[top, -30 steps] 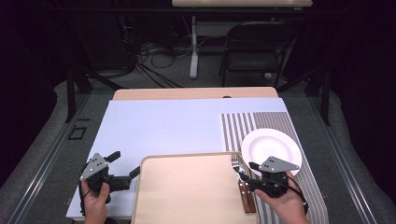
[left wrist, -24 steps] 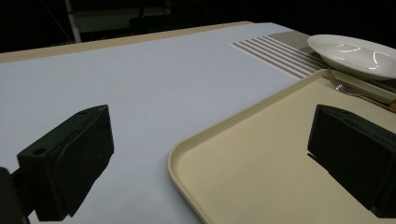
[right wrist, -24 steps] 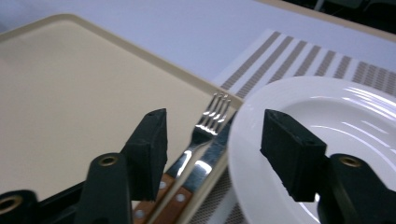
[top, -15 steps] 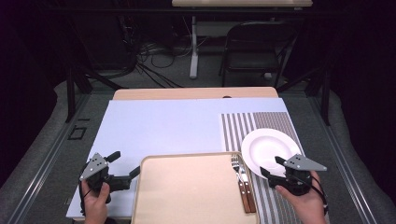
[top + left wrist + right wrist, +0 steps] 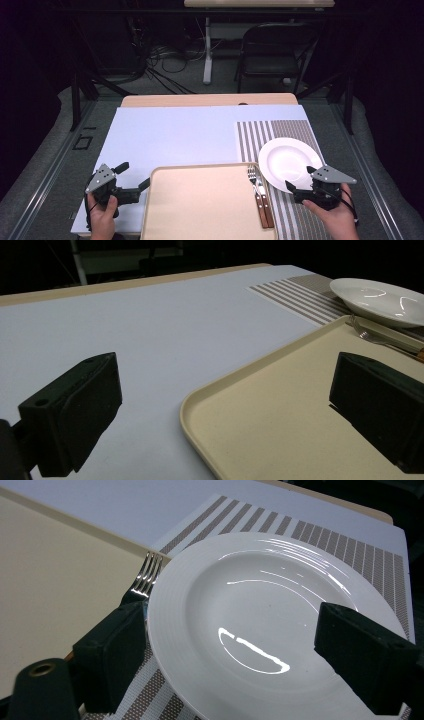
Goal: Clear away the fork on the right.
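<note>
A white plate (image 5: 286,159) lies on a striped placemat (image 5: 272,132) at the table's right. My right gripper (image 5: 300,178) is at the plate's near edge, and its jaws have just been opening. They now stand open on either side of the plate (image 5: 250,605), with neither pad pressing on it. A fork and a wooden-handled knife (image 5: 260,194) lie along the right side of the beige tray (image 5: 200,205). My left gripper (image 5: 134,175) rests open at the tray's left corner (image 5: 300,405), holding nothing.
The pale blue table top (image 5: 190,135) stretches away behind the tray. A folding chair (image 5: 272,50) and cables stand on the floor beyond the far edge. The fork's tines (image 5: 145,577) lie just left of the plate.
My right gripper has moved right, from over the knife and fork to the plate's near edge, and its jaws have spread wider. The left gripper has stayed put.
</note>
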Action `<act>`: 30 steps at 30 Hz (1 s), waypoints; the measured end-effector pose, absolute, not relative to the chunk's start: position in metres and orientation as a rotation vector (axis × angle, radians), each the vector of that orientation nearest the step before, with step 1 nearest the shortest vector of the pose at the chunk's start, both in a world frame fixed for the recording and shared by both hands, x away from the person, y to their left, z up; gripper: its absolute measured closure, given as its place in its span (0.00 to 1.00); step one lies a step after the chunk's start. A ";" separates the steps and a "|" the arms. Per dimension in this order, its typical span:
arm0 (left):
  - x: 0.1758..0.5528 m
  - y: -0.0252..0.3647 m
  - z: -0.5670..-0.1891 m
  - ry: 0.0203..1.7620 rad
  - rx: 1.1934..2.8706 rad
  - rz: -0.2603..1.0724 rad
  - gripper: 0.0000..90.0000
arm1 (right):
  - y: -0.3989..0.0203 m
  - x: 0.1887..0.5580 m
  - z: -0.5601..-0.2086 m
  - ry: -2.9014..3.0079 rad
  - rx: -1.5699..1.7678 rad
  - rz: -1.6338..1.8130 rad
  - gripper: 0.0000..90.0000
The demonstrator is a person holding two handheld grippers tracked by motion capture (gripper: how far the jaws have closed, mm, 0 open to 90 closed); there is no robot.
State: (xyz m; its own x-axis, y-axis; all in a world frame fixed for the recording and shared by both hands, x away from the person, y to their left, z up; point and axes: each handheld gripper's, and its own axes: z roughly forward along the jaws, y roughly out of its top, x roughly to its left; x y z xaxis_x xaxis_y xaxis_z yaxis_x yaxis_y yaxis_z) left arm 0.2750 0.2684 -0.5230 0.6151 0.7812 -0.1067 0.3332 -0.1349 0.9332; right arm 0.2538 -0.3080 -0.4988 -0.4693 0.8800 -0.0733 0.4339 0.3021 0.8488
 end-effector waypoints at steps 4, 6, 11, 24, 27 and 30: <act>0.275 0.268 -0.523 0.918 1.724 0.502 0.01 | -0.310 0.256 -0.500 2.036 1.187 1.087 0.01; 0.275 0.269 -0.523 0.918 1.723 0.503 0.01 | -0.311 0.257 -0.500 2.040 1.188 1.086 0.00; 0.274 0.268 -0.523 0.919 1.726 0.507 0.00 | -0.314 0.259 -0.501 2.044 1.188 1.058 0.00; 0.274 0.268 -0.523 0.919 1.727 0.509 0.00 | -0.314 0.257 -0.498 2.080 1.090 0.958 0.00; 0.274 0.269 -0.522 0.917 1.733 0.507 0.01 | -0.312 0.258 -0.499 2.105 1.048 0.924 0.00; 0.274 0.268 -0.523 0.920 1.726 0.509 0.01 | -0.309 0.259 -0.499 2.133 1.013 0.892 0.00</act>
State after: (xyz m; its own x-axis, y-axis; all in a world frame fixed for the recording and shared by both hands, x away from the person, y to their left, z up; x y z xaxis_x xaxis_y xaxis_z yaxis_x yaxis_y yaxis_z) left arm 0.2743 0.2683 -0.5226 0.6118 0.7846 -0.1012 0.3313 -0.1379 0.9334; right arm 0.2592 -0.3089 -0.4994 -0.5226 0.8204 -0.2321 0.4110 0.4809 0.7745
